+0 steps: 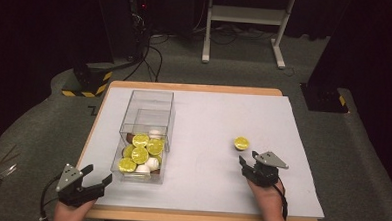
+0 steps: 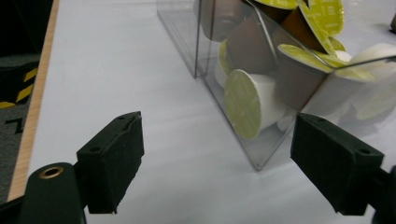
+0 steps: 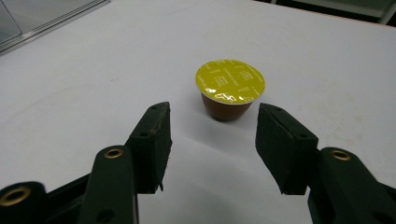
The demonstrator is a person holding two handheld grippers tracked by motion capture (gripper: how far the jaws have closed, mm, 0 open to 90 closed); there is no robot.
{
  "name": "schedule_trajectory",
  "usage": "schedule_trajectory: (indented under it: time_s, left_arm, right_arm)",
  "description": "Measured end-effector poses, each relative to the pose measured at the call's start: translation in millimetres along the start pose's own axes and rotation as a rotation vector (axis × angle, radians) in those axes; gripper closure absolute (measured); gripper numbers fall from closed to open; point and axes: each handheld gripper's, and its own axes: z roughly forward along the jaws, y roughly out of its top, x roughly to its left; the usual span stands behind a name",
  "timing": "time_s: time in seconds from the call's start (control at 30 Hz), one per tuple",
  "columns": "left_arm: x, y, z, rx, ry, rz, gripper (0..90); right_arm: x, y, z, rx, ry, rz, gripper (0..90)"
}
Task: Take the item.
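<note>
A single brown capsule with a yellow foil lid (image 1: 241,142) (image 3: 230,86) stands upright on the white mat (image 1: 209,116), right of centre. My right gripper (image 1: 248,159) (image 3: 212,140) sits just short of it, open; the capsule is ahead of the pads, not between them. A clear plastic box (image 1: 147,103) (image 2: 210,79) lies on the left half, holding several brown and white capsules (image 1: 141,155) (image 2: 247,100) with yellow lids. My left gripper (image 1: 98,175) (image 2: 219,140) is open at the front left, facing the box's near corner with nothing held.
The wooden table edge (image 1: 195,88) borders the mat. Behind the table stand a white frame's legs (image 1: 245,15), cables (image 1: 154,53) and a yellow-striped black base (image 1: 87,81). Another dark stand (image 1: 324,98) is at the back right.
</note>
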Motion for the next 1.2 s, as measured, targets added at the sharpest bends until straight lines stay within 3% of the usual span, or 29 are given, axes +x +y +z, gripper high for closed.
schedule_trajectory:
  time_s: [0.17,0.3,0.37,0.4,0.5,0.53,0.77,0.9,1.13,1.2]
  left_arm:
    - [-5.9,-3.7,2.0,0.020,-0.025,0.013,16.4]
    - [-12.9,-5.0,6.6,0.022,-0.058,-0.007,15.2]
    - [-15.9,-5.1,7.8,0.025,-0.072,0.011,15.1]
    - [-18.8,-5.4,9.7,0.018,-0.075,-0.002,15.2]
    - [-22.5,-6.1,13.6,0.030,-0.086,0.015,15.2]
    - [-25.0,-7.0,15.5,0.024,-0.089,-0.002,15.3]
    - [-30.3,-10.4,20.1,0.029,-0.106,0.018,18.2]
    - [-33.5,-13.0,22.9,0.029,-0.124,0.002,20.0]
    - [-38.1,-15.4,21.5,0.024,-0.144,0.065,25.5]
    - [-41.4,-16.5,22.0,0.003,-0.139,0.054,27.5]
  right_arm:
    - [0.0,-0.4,0.4,0.000,-0.004,-0.004,45.8]
    - [-0.2,-0.3,0.9,0.005,0.006,0.001,46.9]
    - [-0.2,-0.1,0.5,0.003,0.007,-0.004,47.0]
    - [-0.1,-0.1,0.3,0.002,0.008,-0.005,47.1]
    - [0.3,-0.2,0.0,0.003,0.007,-0.004,47.1]
    - [0.5,-0.3,-0.1,0.002,0.006,-0.007,47.2]
    - [0.9,-0.8,0.4,0.005,0.000,-0.005,47.1]
    - [0.4,-1.1,0.7,0.007,-0.002,-0.002,47.1]
    - [-0.4,-1.4,1.1,0.007,-0.001,0.000,47.1]
    - [-0.7,-1.5,1.4,0.006,0.001,0.004,47.1]
